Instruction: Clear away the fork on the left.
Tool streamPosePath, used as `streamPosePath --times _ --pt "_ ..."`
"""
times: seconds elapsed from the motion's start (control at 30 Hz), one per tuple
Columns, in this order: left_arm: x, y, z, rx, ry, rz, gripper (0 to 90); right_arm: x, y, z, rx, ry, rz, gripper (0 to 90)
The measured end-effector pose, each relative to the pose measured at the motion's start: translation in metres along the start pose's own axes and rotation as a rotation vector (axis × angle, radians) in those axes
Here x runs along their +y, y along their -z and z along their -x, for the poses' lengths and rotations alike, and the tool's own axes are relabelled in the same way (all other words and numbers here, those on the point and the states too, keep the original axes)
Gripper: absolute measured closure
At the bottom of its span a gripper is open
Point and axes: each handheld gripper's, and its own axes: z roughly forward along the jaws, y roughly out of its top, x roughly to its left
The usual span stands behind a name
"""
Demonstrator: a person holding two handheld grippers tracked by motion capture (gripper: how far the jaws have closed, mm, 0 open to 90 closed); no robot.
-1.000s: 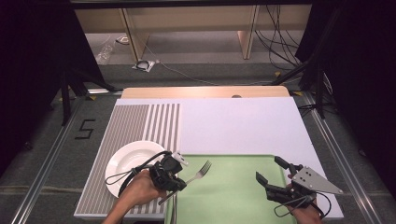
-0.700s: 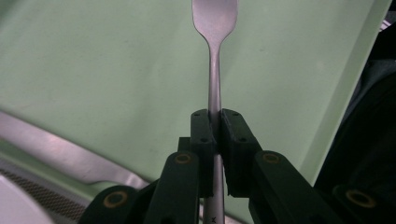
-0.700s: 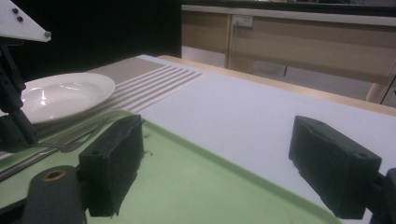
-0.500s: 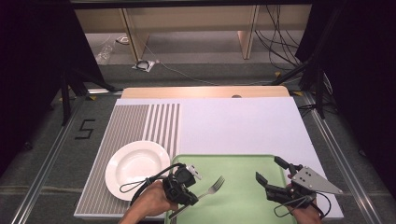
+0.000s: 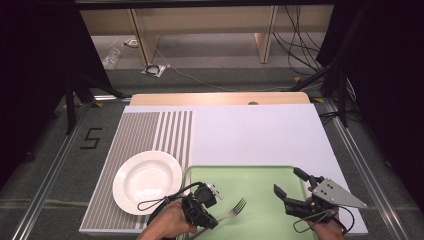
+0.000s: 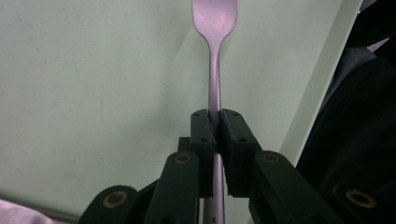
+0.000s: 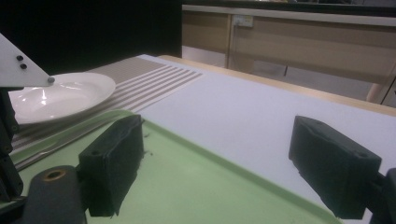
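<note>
Since the earlier high-view frames we note that our left gripper [image 5: 212, 216] has carried the slim silver metal fork [image 5: 235, 210] off the edge nearest the round white ceramic plate [image 5: 147, 181] and in over the pale green plastic tray [image 5: 240, 171], sinking a little lower as it went. Its fingers [image 6: 204, 135] are pressed together on the fork's handle, pinching it at mid-shaft; the tines run out ahead of the fingertips, above the tray floor. Whether the tines touch the tray we cannot tell. Our right gripper [image 5: 289, 192] has kept its place over the tray's right end, its fingers [image 7: 112, 163] spread wide with nothing between them. We judge the fork is nearly where it should be laid; the release is not yet made.
</note>
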Motion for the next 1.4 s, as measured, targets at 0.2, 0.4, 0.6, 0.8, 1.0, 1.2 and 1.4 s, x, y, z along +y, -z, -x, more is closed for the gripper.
streamPosePath --times 0.2,0.4,0.6,0.8,1.0,1.2,1.4 --pt "0.001 -0.010 0.002 -0.012 0.001 -0.026 83.5 0.000 0.000 0.001 -0.002 -0.003 -0.002 18.7" --pt "0.001 -0.016 0.004 -0.021 0.015 -0.035 83.5 0.000 0.000 0.000 -0.002 -0.003 -0.002 18.6" --pt "0.001 -0.021 0.004 -0.024 0.020 -0.050 83.5 0.000 0.000 0.000 -0.002 -0.004 -0.002 18.7" --pt "0.000 -0.023 0.004 -0.020 0.020 -0.052 83.4 0.000 0.000 0.001 -0.001 -0.004 -0.003 18.7" --pt "0.002 -0.021 0.006 -0.016 0.020 -0.025 71.8 0.000 0.001 0.001 -0.001 -0.004 -0.002 18.7" --pt "0.007 -0.014 0.015 0.007 -0.012 0.054 46.2 0.000 0.000 0.000 -0.001 -0.003 -0.002 18.7" --pt "0.008 -0.018 0.024 0.006 -0.066 0.093 57.5 0.000 0.001 0.001 -0.002 -0.003 -0.002 18.7"
